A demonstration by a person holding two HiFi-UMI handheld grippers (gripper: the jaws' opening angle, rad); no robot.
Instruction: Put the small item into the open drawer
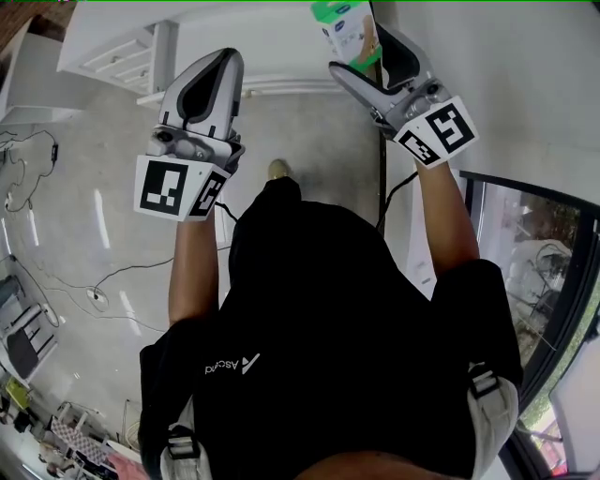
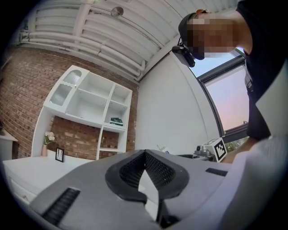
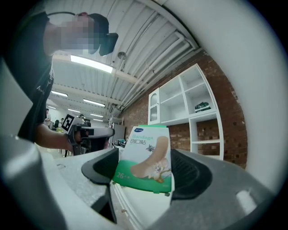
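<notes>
The small item is a green-and-white plaster box [image 3: 146, 157]. My right gripper [image 3: 145, 170] is shut on it, holding it upright between the dark pads. In the head view the box [image 1: 345, 26] sticks up out of the right gripper [image 1: 364, 58] at the top, near a white wall. My left gripper [image 1: 223, 60] is raised beside it, to the left; in its own view the left gripper [image 2: 145, 156] is shut with its pads touching at the tips and nothing held. I cannot make out an open drawer in any view.
A white shelf unit [image 2: 92, 101] hangs on a brick wall over a white counter [image 2: 27, 168]. White furniture [image 1: 117, 52] stands at the head view's top left. Cables [image 1: 112, 279] run over the grey floor. A dark-framed window [image 1: 534, 267] is at the right.
</notes>
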